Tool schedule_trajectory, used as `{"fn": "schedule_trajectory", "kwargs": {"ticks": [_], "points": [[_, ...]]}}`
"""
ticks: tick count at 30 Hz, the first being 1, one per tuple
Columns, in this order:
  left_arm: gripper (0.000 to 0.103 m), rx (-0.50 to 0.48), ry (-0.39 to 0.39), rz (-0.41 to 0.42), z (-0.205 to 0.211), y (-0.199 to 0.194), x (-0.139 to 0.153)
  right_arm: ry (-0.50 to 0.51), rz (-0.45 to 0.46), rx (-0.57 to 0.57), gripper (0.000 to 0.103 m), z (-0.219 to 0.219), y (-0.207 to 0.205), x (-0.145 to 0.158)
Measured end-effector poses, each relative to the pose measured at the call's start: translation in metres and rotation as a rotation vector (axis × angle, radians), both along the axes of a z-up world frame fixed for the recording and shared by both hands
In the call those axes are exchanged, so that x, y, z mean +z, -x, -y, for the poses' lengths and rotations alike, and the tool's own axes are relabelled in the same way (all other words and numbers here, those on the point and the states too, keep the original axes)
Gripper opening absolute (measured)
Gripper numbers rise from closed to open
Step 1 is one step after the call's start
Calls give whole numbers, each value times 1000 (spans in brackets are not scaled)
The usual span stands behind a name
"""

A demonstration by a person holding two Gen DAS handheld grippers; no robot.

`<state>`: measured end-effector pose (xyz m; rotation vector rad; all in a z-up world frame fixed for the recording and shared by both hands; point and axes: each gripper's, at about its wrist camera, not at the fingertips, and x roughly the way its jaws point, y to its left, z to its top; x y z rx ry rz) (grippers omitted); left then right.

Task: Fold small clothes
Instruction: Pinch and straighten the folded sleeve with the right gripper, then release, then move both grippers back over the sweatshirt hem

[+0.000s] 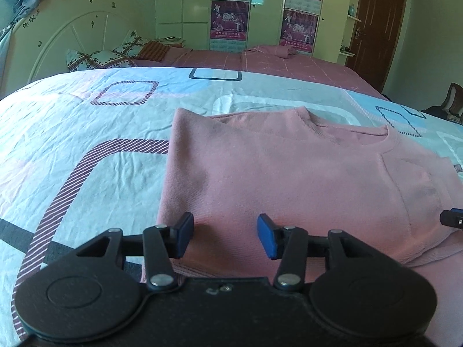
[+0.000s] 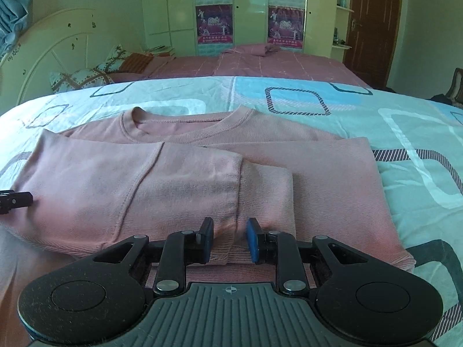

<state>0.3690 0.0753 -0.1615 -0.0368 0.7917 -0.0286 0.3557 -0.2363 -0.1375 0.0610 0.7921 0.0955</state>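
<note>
Left claw [image 1: 225,235]: jaws spread, nothing pinched, over the near hem of the top.
Right claw [image 2: 230,240]: jaws narrowly parted around a ridge of fabric at the folded sleeve's cuff; whether the pads press it, cannot tell.
Top [image 1: 289,179]: pink, sleeves folded in, flat on the sheet, collar at 12 o'clock.
Sheet [image 1: 86,144]: pale blue, rounded-square print, wrinkled.
Room: pink bedspread [image 2: 260,63] beyond, pillow [image 1: 95,59] and white headboard [image 1: 63,29] at 10 o'clock, wardrobe [image 2: 251,8] with posters at 12, brown door [image 1: 376,29] at 2.

Pink sweater [image 2: 185,185] lies flat; sleeves folded inward.
</note>
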Motion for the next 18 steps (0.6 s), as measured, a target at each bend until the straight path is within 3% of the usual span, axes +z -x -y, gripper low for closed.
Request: {"fn": "schedule_trajectory", "kwargs": {"ticks": [10, 18], "points": [[48, -81, 24, -1, 30, 33, 16, -47, -11, 81, 24, -12, 44, 8], [51, -148, 21, -38, 68, 65, 7, -57, -53, 136, 24, -12, 75, 2]]}}
